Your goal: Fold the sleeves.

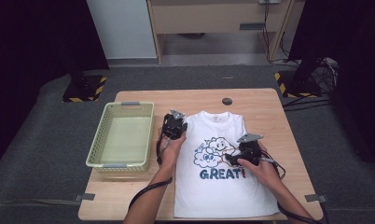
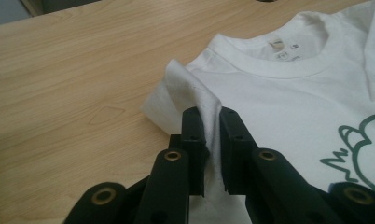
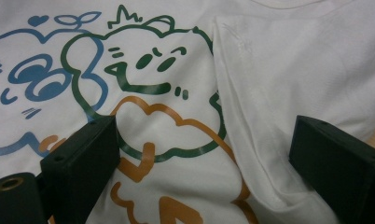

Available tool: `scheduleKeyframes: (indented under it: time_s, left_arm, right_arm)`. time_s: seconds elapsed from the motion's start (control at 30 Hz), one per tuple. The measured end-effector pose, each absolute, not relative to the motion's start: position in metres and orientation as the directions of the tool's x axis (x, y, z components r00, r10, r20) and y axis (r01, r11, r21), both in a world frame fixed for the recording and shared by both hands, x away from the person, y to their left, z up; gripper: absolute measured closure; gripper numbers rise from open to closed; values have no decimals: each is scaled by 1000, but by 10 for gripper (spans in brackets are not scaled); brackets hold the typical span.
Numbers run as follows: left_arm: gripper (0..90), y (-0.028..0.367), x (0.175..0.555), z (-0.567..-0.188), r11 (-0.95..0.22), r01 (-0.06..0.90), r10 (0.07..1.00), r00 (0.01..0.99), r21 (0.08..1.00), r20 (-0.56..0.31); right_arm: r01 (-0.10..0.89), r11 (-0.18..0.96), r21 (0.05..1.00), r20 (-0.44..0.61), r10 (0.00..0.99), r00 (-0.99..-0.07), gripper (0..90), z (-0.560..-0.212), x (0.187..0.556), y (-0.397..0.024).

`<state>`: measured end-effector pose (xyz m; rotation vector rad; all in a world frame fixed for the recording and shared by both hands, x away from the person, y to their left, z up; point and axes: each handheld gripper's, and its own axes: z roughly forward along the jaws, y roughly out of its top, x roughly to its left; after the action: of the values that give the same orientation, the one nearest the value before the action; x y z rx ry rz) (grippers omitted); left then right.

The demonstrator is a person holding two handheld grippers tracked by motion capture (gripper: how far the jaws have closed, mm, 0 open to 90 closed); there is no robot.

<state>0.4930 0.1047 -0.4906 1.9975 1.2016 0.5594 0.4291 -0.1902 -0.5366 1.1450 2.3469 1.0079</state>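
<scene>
A white T-shirt (image 1: 223, 186) printed with cartoon clouds and the word GREAT lies flat on the wooden table (image 1: 260, 100), collar away from me. My left gripper (image 1: 178, 127) is at the shirt's left shoulder. In the left gripper view it (image 2: 212, 116) is shut on a raised fold of the left sleeve (image 2: 185, 88), lifted a little off the table (image 2: 59, 70). My right gripper (image 1: 228, 158) hovers over the print, jaws wide apart. In the right gripper view it (image 3: 206, 135) is open above the shirt (image 3: 153, 93), with the folded-in right sleeve (image 3: 288, 70) near its right jaw.
A pale yellow-green plastic basket (image 1: 101, 140) stands on the table's left side, close to my left hand. A dark round cable hole (image 1: 227, 101) sits near the far edge behind the collar. Cables trail from both grippers toward me.
</scene>
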Motion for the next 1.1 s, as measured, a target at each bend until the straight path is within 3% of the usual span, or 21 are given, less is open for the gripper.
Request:
scheduleKeyframes:
  time_s: [0.4, 0.5, 0.6, 0.73, 1.1]
  left_arm:
    - [767, 63, 496, -498, -405, 537, 816, 578, 740, 28]
    - [708, 54, 495, -506, -432, 538, 798, 602, 724, 30]
    - [516, 47, 494, -514, -457, 542, 784, 619, 706, 32]
    - [399, 49, 487, -508, -455, 514, 780, 624, 727, 48]
    - [307, 83, 481, -479, -423, 522, 818, 572, 741, 64]
  right_arm:
    - [544, 428, 722, 5, 783, -622, 85, -536, 429, -190]
    - [543, 429, 722, 6, 781, -625, 86, -536, 429, -190]
    - [538, 435, 723, 4, 775, -632, 86, -536, 429, -192]
    - [540, 433, 722, 6, 776, -631, 86, -536, 429, -197]
    - [534, 437, 724, 18, 761, -648, 72, -531, 429, -208]
